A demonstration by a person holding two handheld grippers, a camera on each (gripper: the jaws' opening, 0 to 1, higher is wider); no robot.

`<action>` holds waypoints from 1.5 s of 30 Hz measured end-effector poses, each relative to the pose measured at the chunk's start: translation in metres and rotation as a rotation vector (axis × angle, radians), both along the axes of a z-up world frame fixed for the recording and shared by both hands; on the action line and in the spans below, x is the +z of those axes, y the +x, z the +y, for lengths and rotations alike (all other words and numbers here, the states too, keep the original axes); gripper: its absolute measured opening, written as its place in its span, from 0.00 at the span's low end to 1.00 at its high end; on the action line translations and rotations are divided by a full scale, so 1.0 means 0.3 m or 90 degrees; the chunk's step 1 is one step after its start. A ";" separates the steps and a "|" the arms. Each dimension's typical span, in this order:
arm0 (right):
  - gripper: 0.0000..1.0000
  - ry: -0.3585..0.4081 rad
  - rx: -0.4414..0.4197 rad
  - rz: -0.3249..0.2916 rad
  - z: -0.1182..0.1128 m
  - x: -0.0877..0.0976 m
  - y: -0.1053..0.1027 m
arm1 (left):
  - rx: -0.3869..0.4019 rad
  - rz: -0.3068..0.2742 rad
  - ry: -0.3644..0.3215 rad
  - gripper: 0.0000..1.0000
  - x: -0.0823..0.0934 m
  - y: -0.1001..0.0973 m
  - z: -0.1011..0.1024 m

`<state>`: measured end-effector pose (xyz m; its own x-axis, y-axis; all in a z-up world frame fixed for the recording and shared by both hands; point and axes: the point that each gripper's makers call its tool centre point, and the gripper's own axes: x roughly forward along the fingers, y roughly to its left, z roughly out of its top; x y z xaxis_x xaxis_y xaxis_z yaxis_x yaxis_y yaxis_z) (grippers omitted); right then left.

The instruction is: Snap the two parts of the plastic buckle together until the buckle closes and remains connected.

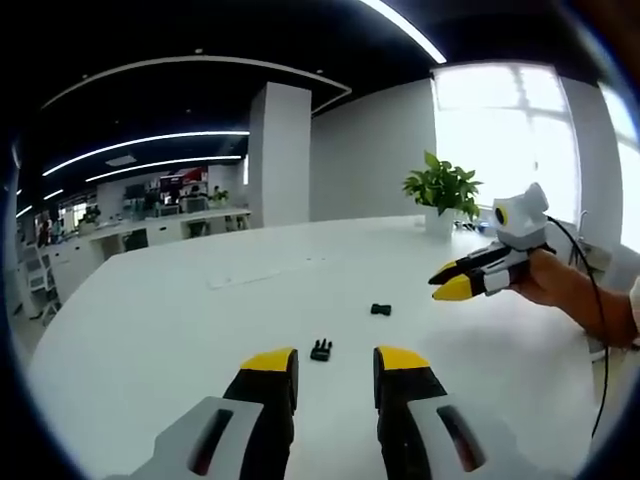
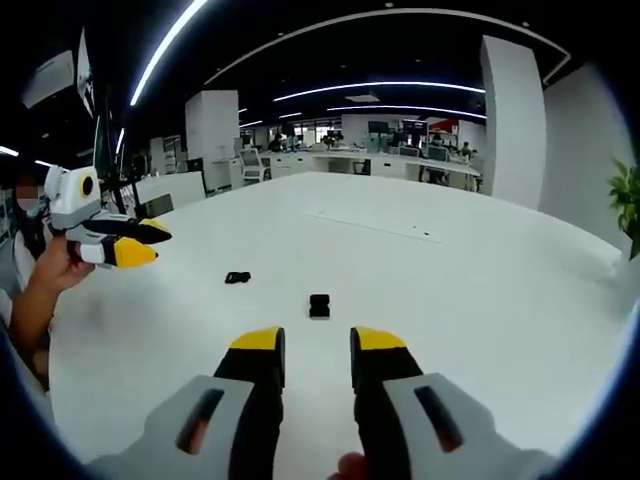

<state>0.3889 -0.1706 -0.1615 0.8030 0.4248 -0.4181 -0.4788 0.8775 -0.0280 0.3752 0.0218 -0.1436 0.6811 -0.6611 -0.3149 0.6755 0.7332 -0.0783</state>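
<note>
Two small black buckle parts lie apart on the white table (image 1: 150, 330). The pronged part (image 1: 321, 349) sits just ahead of my left gripper (image 1: 335, 358), which is open and empty. The other part (image 1: 380, 309) lies further off to the right. My right gripper (image 1: 450, 280) hovers above the table at the right, held in a hand, jaws slightly apart. In the right gripper view, one part (image 2: 319, 305) lies just ahead of my open, empty right gripper (image 2: 317, 340). The second part (image 2: 237, 277) lies to the left, toward the left gripper (image 2: 145, 243).
A potted plant (image 1: 442, 188) stands at the table's far edge by a bright window. A thin pale strip (image 2: 370, 225) lies further out on the table. Office desks and chairs (image 2: 250, 165) fill the background. A person's arm (image 2: 35, 290) holds the left gripper.
</note>
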 end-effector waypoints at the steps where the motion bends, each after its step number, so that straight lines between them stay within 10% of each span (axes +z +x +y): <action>1: 0.26 -0.003 0.002 0.001 0.003 -0.001 0.003 | -0.002 0.000 -0.002 0.30 0.002 0.000 -0.002; 45: 0.23 -0.024 0.017 0.047 0.071 -0.090 0.123 | -0.012 0.048 0.059 0.26 -0.119 0.098 -0.072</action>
